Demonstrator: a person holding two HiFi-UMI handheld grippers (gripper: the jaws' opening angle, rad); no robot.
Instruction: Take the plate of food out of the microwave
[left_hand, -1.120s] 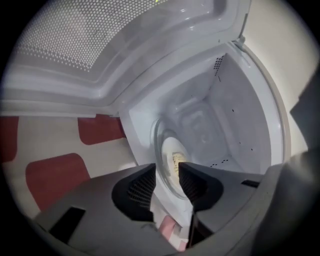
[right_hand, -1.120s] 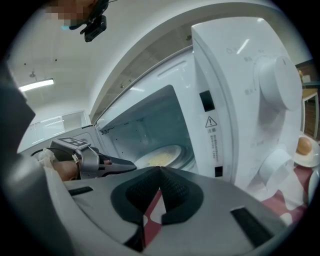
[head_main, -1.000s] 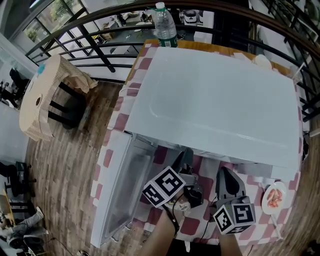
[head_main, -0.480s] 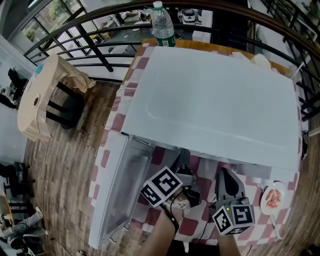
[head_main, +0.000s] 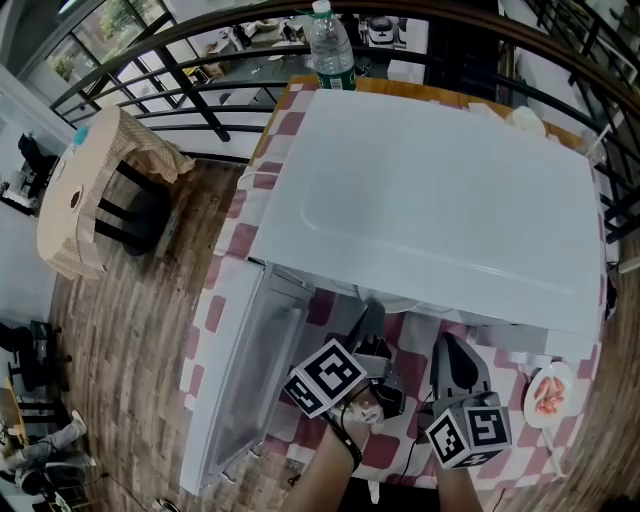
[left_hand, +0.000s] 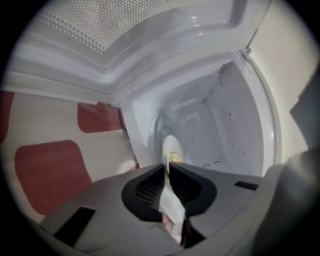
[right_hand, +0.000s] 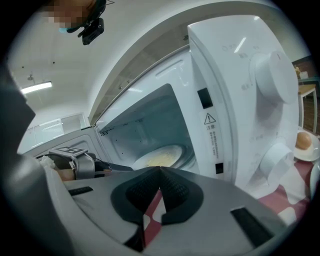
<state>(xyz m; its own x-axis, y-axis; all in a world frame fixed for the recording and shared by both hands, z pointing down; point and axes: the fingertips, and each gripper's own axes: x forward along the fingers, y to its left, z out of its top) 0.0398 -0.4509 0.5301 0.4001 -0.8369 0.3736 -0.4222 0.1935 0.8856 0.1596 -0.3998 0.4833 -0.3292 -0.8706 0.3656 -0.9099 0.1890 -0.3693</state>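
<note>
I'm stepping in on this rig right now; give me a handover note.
Left hand-held gripper: jaws have just been closing on the near rim of the white plate of yellow food, inside the white microwave.
Right hand-held gripper: shut, empty, in front of the microwave.
Done: door open, plate gripped.
Left: draw the plate out and set it down.

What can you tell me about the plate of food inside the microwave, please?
The plate of food is a round, white, shallow dish, ceramic by its look, carrying a low heap of pale yellow food. It lies flat at the bottom of the open microwave, near the cavity's middle. The left claw, whose jaws have just been closing, appears to pinch its near rim; the right claw is outside, shut and empty.
</note>
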